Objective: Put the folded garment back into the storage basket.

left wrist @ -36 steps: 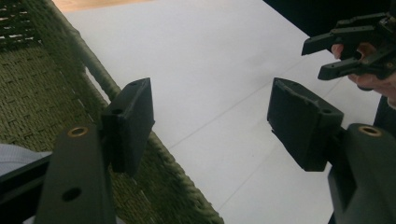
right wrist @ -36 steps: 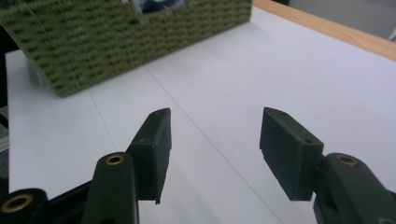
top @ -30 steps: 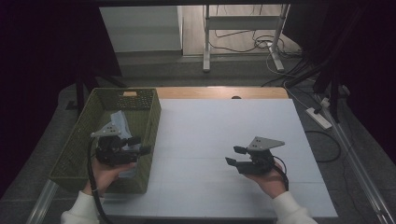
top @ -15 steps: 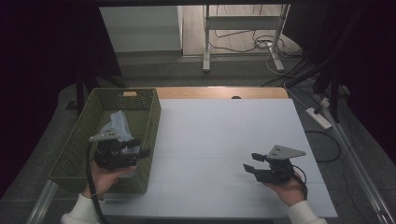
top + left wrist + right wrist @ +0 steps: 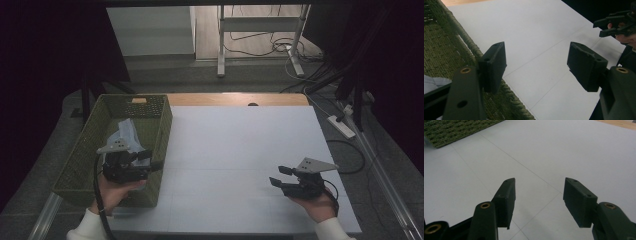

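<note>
A green woven basket [image 5: 90,135] stands on the left of the white tabletop [image 5: 240,145], with a pale blue-grey cloth [image 5: 127,134] lying inside it. My left gripper [image 5: 151,160] hovers over the basket's near right part, its jaws open and pointing right with nothing between them. In the left gripper view the open gripper [image 5: 536,53] spans the basket's rim [image 5: 466,37] and bare tabletop. My right gripper [image 5: 276,175] is held low over the near right of the table, pointing left. Its jaws [image 5: 539,185] stand open over the bare white surface.
A strip of bare wood [image 5: 235,99] edges the table's far side. Beyond it are a metal stand [image 5: 260,35] and floor cables [image 5: 270,47]; a power strip [image 5: 341,126] lies on the floor to the right. The other gripper [image 5: 615,23] shows at the left gripper view's top right.
My right gripper has moved to the right and slightly toward the table's near edge, still open. The left gripper has stayed over the basket.
</note>
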